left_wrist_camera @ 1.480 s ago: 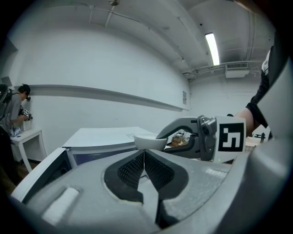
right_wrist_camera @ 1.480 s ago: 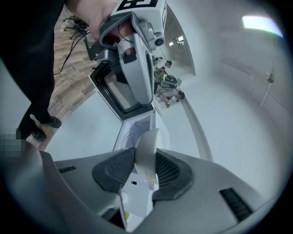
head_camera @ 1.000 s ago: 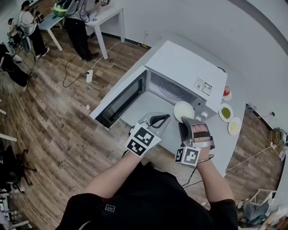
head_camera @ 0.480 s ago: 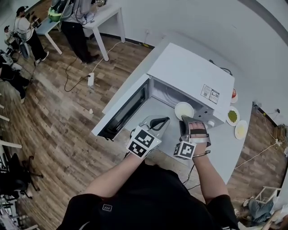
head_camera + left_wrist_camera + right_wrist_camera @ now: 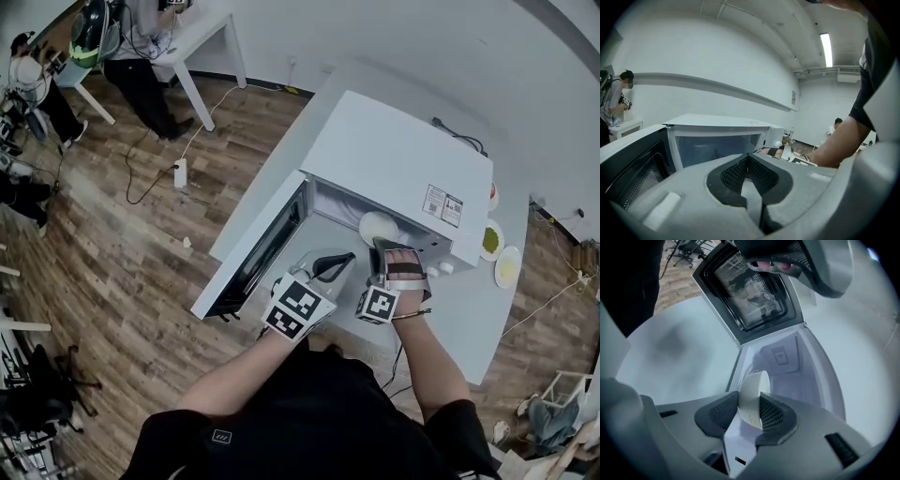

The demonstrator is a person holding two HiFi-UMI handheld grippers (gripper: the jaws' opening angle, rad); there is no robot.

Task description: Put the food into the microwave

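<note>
A white microwave [image 5: 394, 159] stands on a pale table [image 5: 478, 319], its door [image 5: 258, 248] swung open to the left. My right gripper [image 5: 384, 248] is shut on the rim of a white plate of food [image 5: 379, 227], which sits at the mouth of the cavity. In the right gripper view the plate [image 5: 752, 397] stands edge-on between the pads, with the cavity [image 5: 787, 357] beyond and the door [image 5: 750, 291] above. My left gripper [image 5: 333, 262] hovers just left of it, in front of the opening, jaws together and empty; in its own view the gripper [image 5: 749, 178] faces the microwave [image 5: 717, 136].
Right of the microwave, three small plates sit on the table: one with green food [image 5: 490, 240], one yellowish [image 5: 509, 265], one red [image 5: 493, 194]. A power cable [image 5: 455, 136] runs behind the microwave. A white table [image 5: 202, 28] and people stand far left on the wooden floor.
My right gripper has carried the plate forward and down, from in front of the microwave into its opening. The left gripper has drifted forward alongside it.
</note>
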